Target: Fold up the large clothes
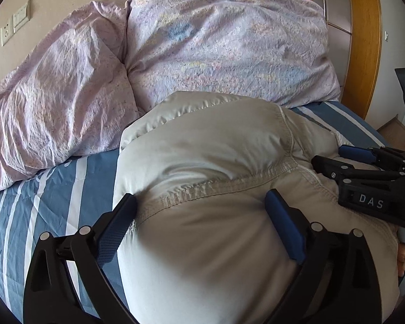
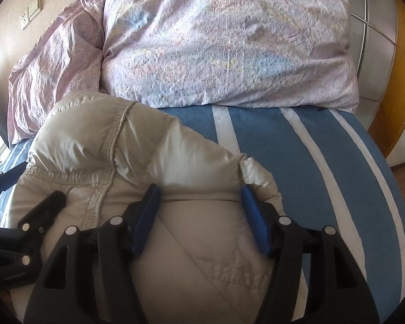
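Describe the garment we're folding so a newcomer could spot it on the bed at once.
Start at the bed with the blue and white striped sheet. Near its front edge, before the lilac duvet, lies the puffy beige jacket. It is plain, shiny and seamed, unlike the printed bedding, and both open grippers sit over it.

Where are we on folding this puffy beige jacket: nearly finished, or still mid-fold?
Looks mid-fold. Done: the puffy beige down jacket lies bunched into a thick bundle on the blue-and-white striped bedsheet. In hand: the left gripper and right gripper both sit open over it, gripping nothing. Left: one loose corner sticks out; the bundle needs flattening and squaring.
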